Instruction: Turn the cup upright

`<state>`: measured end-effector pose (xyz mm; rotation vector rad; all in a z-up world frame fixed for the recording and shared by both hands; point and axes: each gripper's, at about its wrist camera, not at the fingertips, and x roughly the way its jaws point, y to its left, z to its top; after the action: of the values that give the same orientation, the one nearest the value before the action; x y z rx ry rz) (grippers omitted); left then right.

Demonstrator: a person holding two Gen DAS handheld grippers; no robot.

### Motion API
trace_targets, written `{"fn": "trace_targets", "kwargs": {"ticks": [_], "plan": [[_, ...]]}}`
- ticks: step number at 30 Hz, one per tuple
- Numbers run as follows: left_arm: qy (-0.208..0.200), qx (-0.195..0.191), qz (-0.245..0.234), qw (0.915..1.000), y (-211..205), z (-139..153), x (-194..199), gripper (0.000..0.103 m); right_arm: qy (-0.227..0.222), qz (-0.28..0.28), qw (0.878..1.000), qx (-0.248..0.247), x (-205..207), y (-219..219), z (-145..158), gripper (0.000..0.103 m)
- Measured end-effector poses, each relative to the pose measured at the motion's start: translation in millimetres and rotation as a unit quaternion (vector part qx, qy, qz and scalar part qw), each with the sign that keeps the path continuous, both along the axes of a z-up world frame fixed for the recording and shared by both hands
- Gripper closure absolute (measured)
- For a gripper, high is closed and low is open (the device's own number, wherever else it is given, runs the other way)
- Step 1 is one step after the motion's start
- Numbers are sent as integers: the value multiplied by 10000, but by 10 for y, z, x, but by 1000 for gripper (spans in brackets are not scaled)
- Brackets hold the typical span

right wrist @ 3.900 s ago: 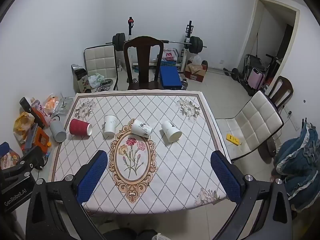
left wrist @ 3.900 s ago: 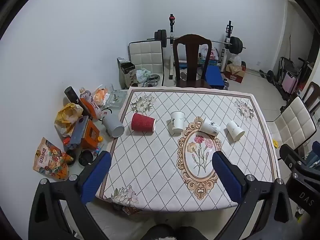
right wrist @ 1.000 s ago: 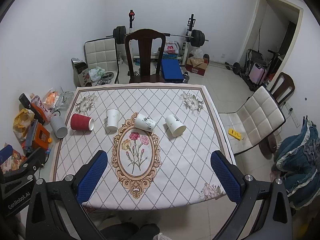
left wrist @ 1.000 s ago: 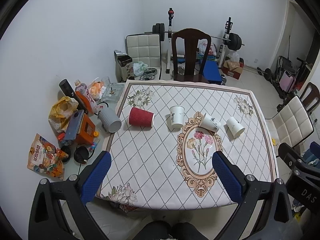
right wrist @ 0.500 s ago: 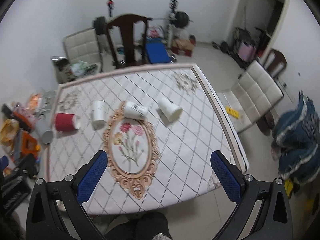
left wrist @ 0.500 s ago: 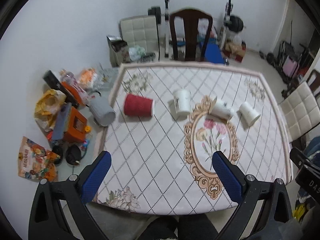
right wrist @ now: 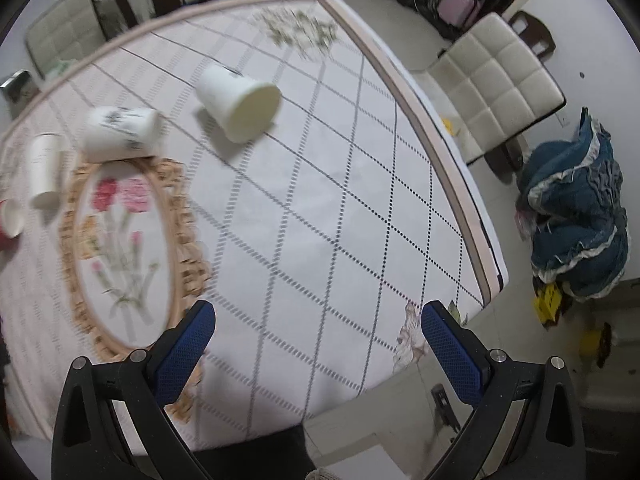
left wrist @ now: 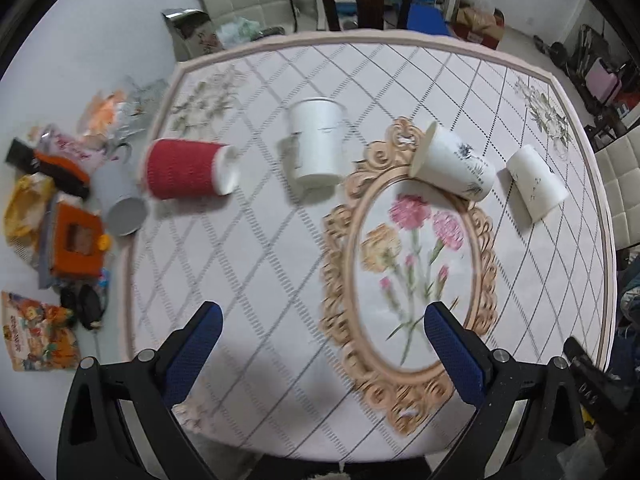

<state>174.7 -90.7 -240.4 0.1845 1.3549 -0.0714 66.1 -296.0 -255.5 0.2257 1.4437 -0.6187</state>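
Both grippers hang empty above the counter (left wrist: 256, 264), jaws spread wide: the left gripper (left wrist: 320, 336) near the floral oval, the right gripper (right wrist: 318, 332) over the counter's near right part. Four paper cups lie tipped in a row: red cup (left wrist: 186, 169), plain white cup (left wrist: 317, 145), printed cup (left wrist: 452, 162), far-right cup (right wrist: 239, 98). Best approach low, span one cup's side wall, close gently to avoid crushing.

A cream quilted chair (right wrist: 496, 80) is standing beside the patterned tablecloth (right wrist: 320, 208). A crumpled blue garment (right wrist: 576, 216) is lying on the floor near it. An orange box (left wrist: 76, 240), a grey cylindrical mug (left wrist: 120, 204) and a colourful snack packet (left wrist: 36, 336) are sitting on the floor.
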Motion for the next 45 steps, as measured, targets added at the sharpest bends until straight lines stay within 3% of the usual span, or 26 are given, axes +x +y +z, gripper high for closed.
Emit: {"fn": "trace_targets", "kwargs": {"ticks": [6,9,13,16,19,22,24,28,34,38,45], "plan": [[360,-275,111,9989,-473,-379,476,0,339,10,9994,-35,358,-411,-362,0],[716,-699,331,9944,-679,-540,715,1,466,-30,9989,-18,540,-625,-520,0],[1269,-1626,974,9736,-799,-739,1043,3,604,-114,9981,-7,743,-875,-689,0],[1537,-2055,1461,9554,-798,-872,1226,4,683,-155,9975,13,868,-1015,-807,0],[1570,-2196,1875,9444,-746,-968,1357,13,716,-171,9973,16,965,-1110,-888,0],[1625,-2074,2065,9423,-710,-1066,1471,16,741,-179,9971,5,1037,-1173,-943,0],[1619,-1932,2067,9454,-694,-1132,1491,20,742,-203,9970,-5,1061,-1206,-961,0],[1459,-1571,1799,9600,-730,-1171,1508,27,714,-270,9971,-31,1055,-1319,-962,0],[1140,-1121,1138,9806,-766,-1074,1481,30,723,-374,9966,-94,1000,-1447,-971,0],[767,-596,544,9938,-735,-952,1400,30,675,-426,9967,-110,960,-1495,-942,0],[387,-49,-294,9988,-562,-747,1153,31,530,-434,9976,-123,898,-1332,-832,0]]}}
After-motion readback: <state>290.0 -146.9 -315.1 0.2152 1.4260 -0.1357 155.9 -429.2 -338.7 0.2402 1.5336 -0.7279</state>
